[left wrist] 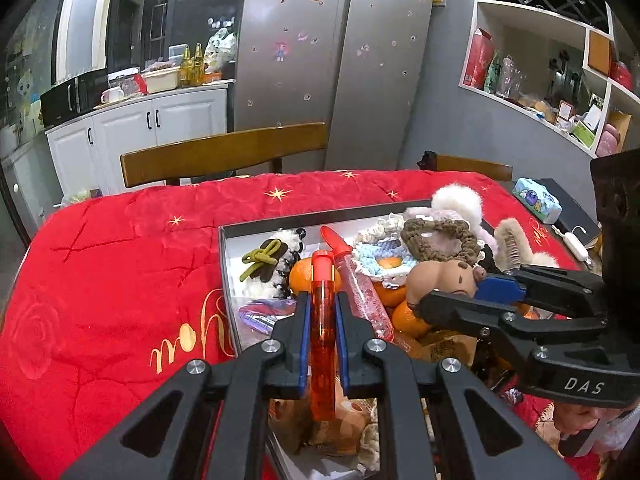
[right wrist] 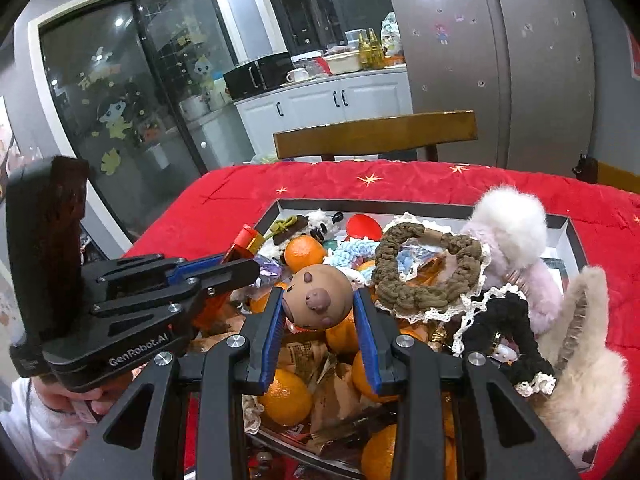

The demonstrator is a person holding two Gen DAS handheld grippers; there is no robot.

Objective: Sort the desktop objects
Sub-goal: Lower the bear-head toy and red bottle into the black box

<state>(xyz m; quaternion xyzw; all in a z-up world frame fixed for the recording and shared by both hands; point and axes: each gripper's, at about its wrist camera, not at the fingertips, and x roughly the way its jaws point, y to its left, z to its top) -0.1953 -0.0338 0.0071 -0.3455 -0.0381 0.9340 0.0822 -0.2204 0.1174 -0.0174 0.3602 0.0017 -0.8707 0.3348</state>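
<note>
A shallow grey box (left wrist: 224, 264) on the red tablecloth holds oranges, hair ties, plush clips and snack packets. My left gripper (left wrist: 322, 304) is shut on a clear orange tube (left wrist: 322, 320) and holds it above the box. It also shows in the right wrist view (right wrist: 236, 266), tube end (right wrist: 245, 242) poking out. My right gripper (right wrist: 318, 300) is shut on a brown capybara toy (right wrist: 318, 296) over the oranges (right wrist: 285, 396). In the left wrist view the right gripper (left wrist: 460, 292) comes in from the right with the toy (left wrist: 440, 278).
A red quilted cloth (left wrist: 120, 280) covers the table. Wooden chairs (left wrist: 224, 152) stand behind it. A tissue pack (left wrist: 536, 200), dark notebook and white charger lie at the far right. A fluffy beige clip (right wrist: 584, 352) overhangs the box's right edge. A red-capped dropper tube (left wrist: 360, 280) lies in the box.
</note>
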